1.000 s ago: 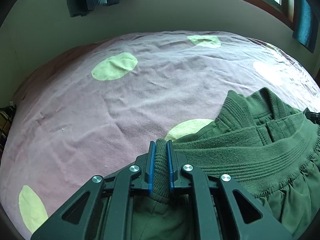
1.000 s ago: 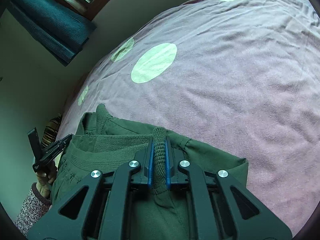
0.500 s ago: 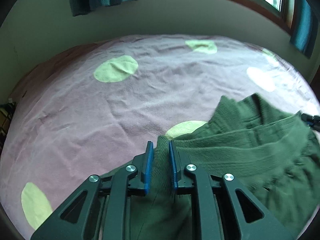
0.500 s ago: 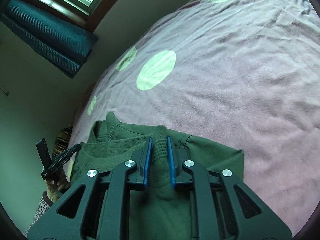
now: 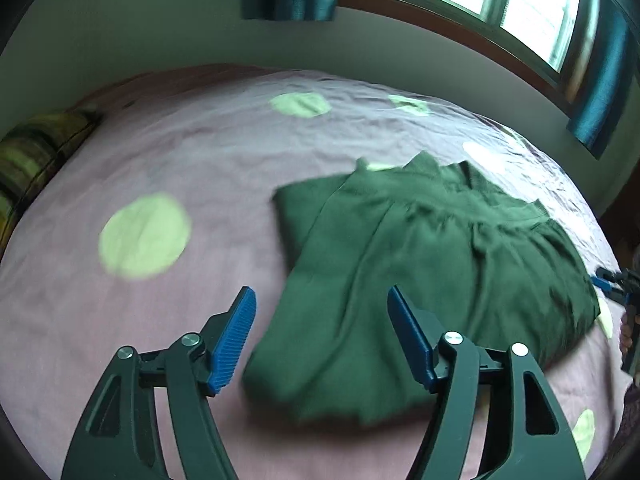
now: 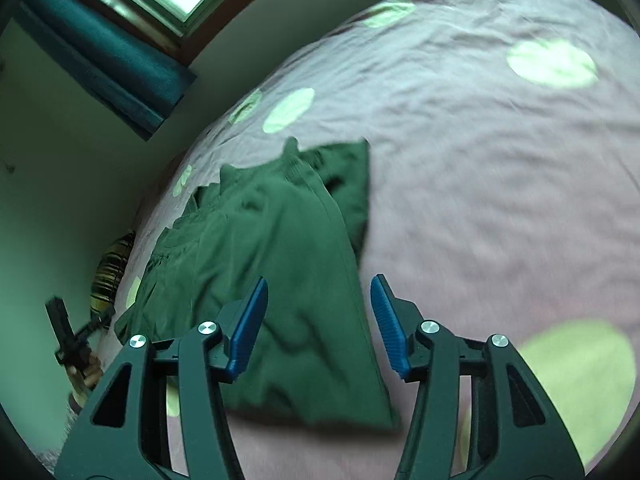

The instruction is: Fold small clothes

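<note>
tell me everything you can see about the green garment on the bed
The green garment is dark green soft cloth with a ribbed band at its far edge and gathered folds below it. It lies folded in layers, flat on the mauve bedspread with pale green dots, one layer edge running lengthwise. The picture is motion-blurred, so finer detail is unclear. Nothing grips it: the left tongs and right tongs are opening above its near edge, pads clear of the cloth.

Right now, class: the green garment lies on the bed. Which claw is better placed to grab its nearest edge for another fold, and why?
Probably the right claw: the green garment lies directly between its opening jaws. The left claw is also opening, but sits over the garment's left edge, partly over bare bedsheet.
</note>
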